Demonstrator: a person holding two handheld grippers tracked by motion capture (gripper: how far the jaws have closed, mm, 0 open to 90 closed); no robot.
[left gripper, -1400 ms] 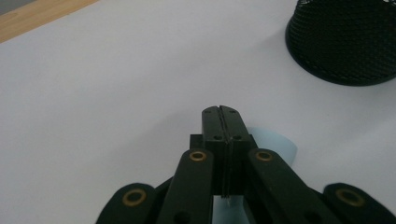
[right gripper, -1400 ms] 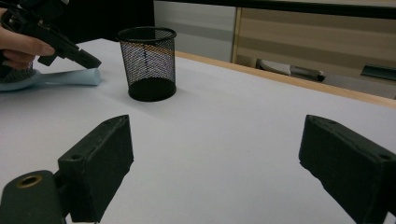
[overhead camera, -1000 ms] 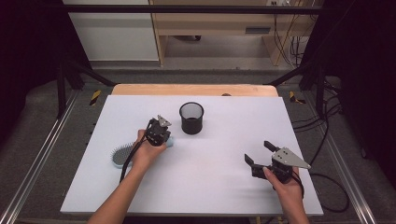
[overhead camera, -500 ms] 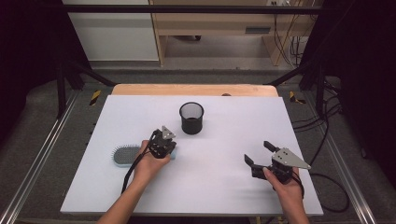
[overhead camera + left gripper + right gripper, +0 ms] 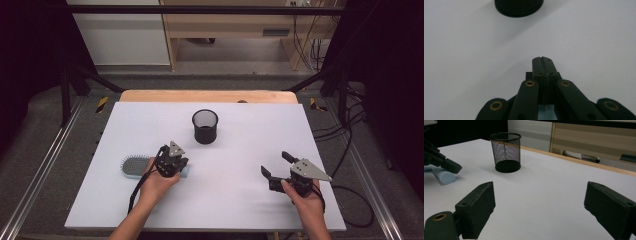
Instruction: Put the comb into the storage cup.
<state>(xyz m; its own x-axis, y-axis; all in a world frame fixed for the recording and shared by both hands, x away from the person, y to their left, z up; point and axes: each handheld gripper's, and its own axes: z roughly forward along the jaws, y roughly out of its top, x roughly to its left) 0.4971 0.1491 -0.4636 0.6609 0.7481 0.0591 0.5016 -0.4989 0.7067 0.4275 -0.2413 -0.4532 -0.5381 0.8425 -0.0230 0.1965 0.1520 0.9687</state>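
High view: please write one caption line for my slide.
Left tongs closed above the hairbrush handle, right tongs open, mesh cup behind.

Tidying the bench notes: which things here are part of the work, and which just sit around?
In the work: hairbrush, left gripper, mesh cup.
Lying about: right gripper, open and idle; yellow-black tape marks on the floor; cables.

the high view looks forward and down over the whole table (image 5: 240, 200). the left gripper view sits low, close to the tabletop, facing the cup (image 5: 519, 7). the right gripper view looks level across the table at that same cup (image 5: 506, 152).
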